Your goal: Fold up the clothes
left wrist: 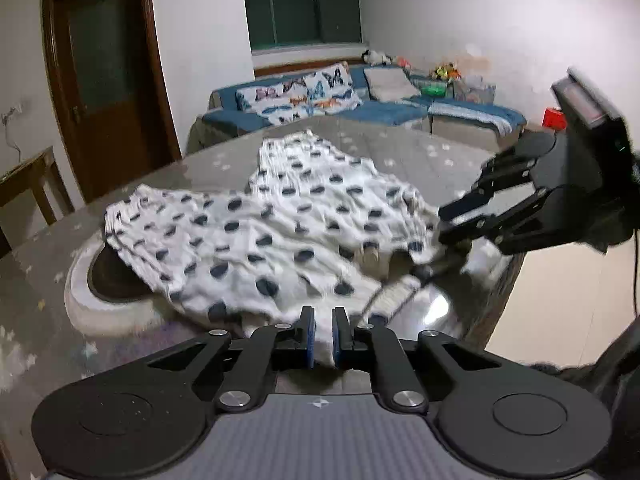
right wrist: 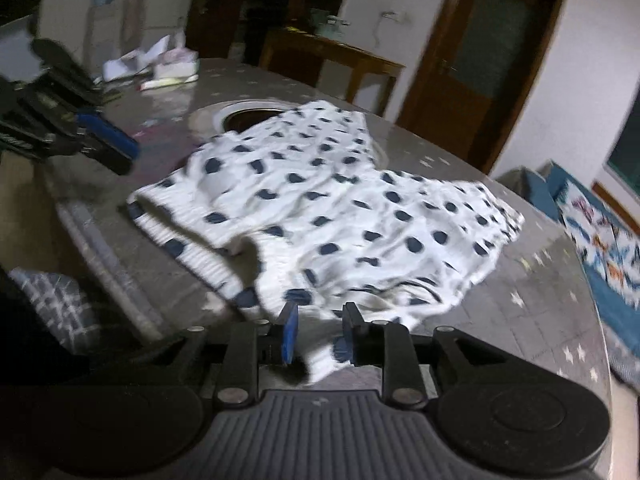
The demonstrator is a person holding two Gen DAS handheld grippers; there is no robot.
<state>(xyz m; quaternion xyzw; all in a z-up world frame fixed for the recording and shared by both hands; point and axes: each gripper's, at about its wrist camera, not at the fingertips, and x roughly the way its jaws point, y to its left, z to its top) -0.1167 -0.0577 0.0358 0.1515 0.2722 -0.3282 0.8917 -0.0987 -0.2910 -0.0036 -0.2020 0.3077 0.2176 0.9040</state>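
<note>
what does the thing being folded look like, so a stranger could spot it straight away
On the grey star-speckled table lies a crumpled white garment with dark blue dots, partly covering a round hole in the tabletop. Nothing else on the table is spotted.

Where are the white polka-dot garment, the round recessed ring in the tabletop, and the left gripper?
white polka-dot garment (left wrist: pixel 280 224): left wrist view, middle of the cloth.
round recessed ring in the tabletop (left wrist: pixel 108 312): left wrist view, bare pale rim.
left gripper (left wrist: pixel 323 336): left wrist view, midway between fingertips.
</note>
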